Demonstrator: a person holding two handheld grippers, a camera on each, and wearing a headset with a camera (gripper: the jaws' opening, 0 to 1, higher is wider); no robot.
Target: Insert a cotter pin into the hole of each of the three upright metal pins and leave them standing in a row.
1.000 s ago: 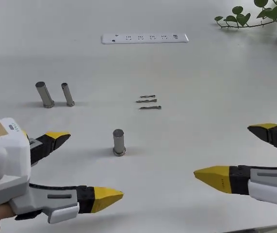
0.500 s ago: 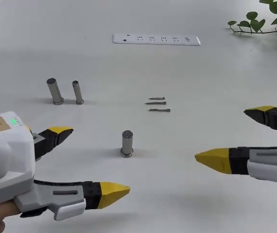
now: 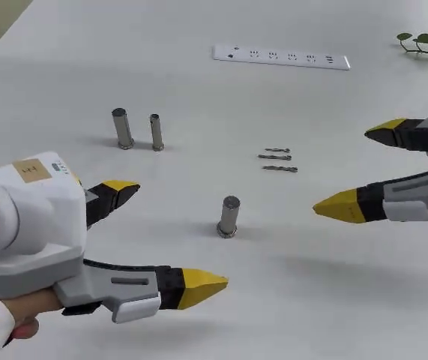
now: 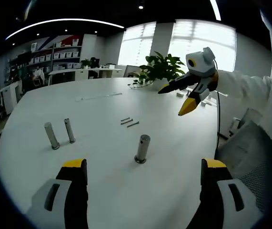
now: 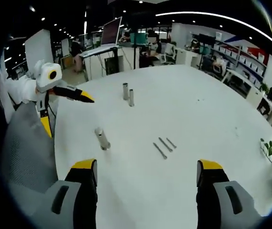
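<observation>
Tools (image 3: 172,234) (image 3: 363,169) open, pins (image 3: 228,217) upright

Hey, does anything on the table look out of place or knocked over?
Nothing is knocked over or damaged. One metal pin stands alone, apart from the other two pins, which stand side by side. The three cotter pins lie loose together on the table.

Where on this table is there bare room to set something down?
Widest bare stretch: between the power strip and the three cotter pins. Also free: the table in front of the lone pin, between the left gripper and right gripper. Crowded: the pair of pins close together at the left, and the cotter pins' cluster.
</observation>
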